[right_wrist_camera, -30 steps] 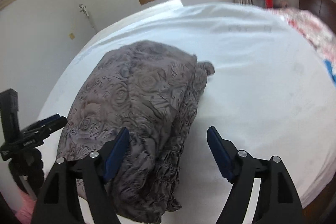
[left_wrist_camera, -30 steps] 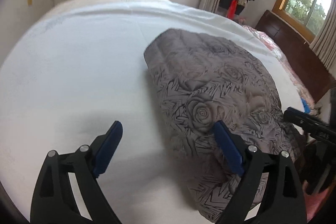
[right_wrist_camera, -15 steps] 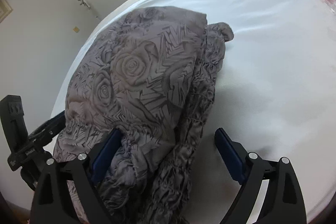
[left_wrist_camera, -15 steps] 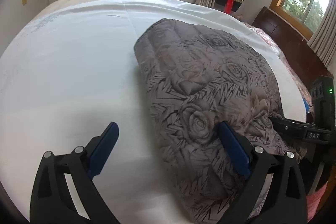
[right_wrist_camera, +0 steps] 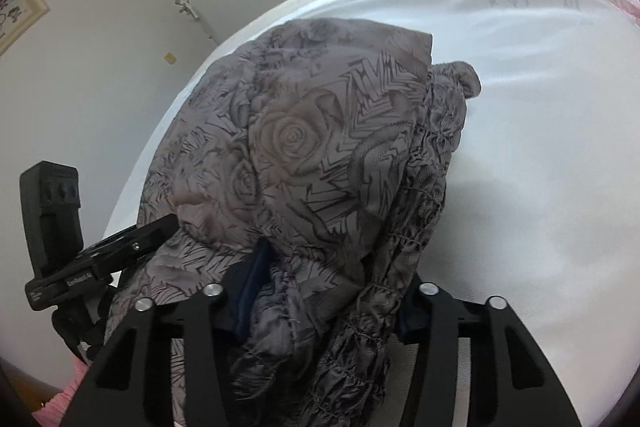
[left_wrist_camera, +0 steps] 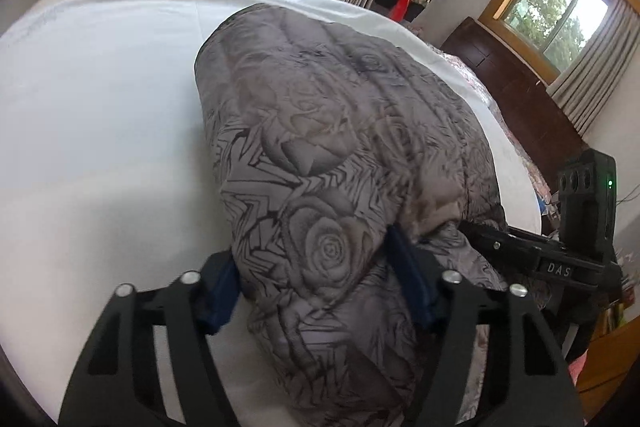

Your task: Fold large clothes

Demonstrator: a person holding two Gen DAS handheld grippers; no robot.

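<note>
A grey padded jacket (left_wrist_camera: 340, 163) with a rose and zigzag print lies folded in a thick bundle on the white bed (left_wrist_camera: 100, 99), filling the centre of the left wrist view and running from the upper middle down to the bottom edge.

The left tongs (left_wrist_camera: 320, 279) sit low in that frame, their blue pads (left_wrist_camera: 406, 279) on either side of the bundle's near end with cloth bulging between them, so they are pinching the jacket.

In the right wrist view the jacket (right_wrist_camera: 312, 155) occupies the centre and lower left, its gathered, ruched edge hanging down the middle. The right tongs (right_wrist_camera: 320, 291) at the bottom are likewise clamped on the jacket; one blue pad (right_wrist_camera: 252, 287) shows, the other is mostly hidden by cloth.

A curtained window (left_wrist_camera: 560, 7) stands at the upper right of the left view.
</note>
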